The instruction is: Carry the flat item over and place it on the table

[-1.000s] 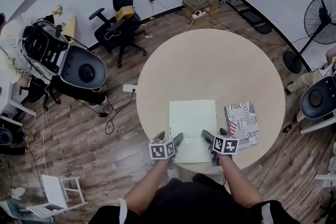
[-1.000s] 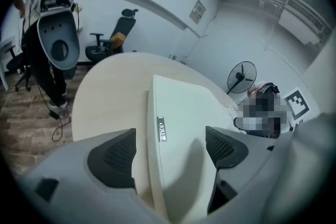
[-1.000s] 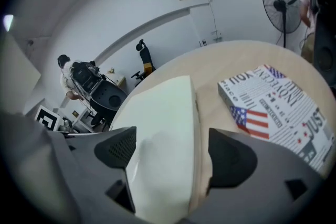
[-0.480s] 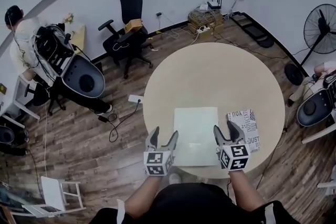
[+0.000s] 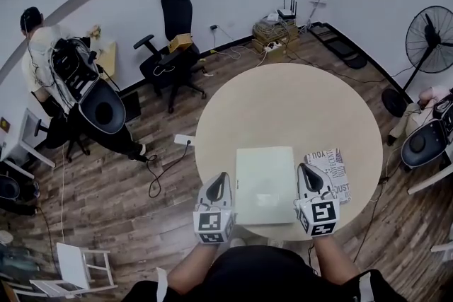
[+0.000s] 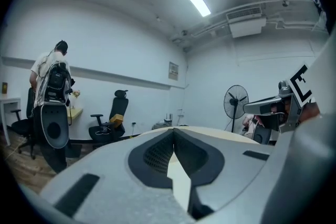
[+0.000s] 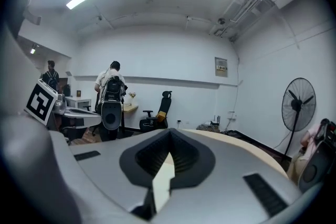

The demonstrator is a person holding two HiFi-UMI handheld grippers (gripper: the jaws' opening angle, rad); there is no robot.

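Jaws just shut, empty: L gripper [image 5: 221, 179], R gripper [image 5: 305, 170] | pale rect. board [image 5: 265, 180] on round tbl [image 5: 283, 102]

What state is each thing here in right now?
Left hand-held gripper: jaws just closed, shut on nothing.
Right hand-held gripper: jaws just closed, shut, empty.
Flat white item: lying on the round table, unheld.
Magazine: closed, flat beside it.
Floor fan: upright.
Office chair: upright, nobody seated.

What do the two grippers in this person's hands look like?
The left gripper and right gripper are alike: light grey pointed jaws with black ribbed insets, and a white cube bearing black square markers near each hand. No cables show. The person wears a black short-sleeved top.
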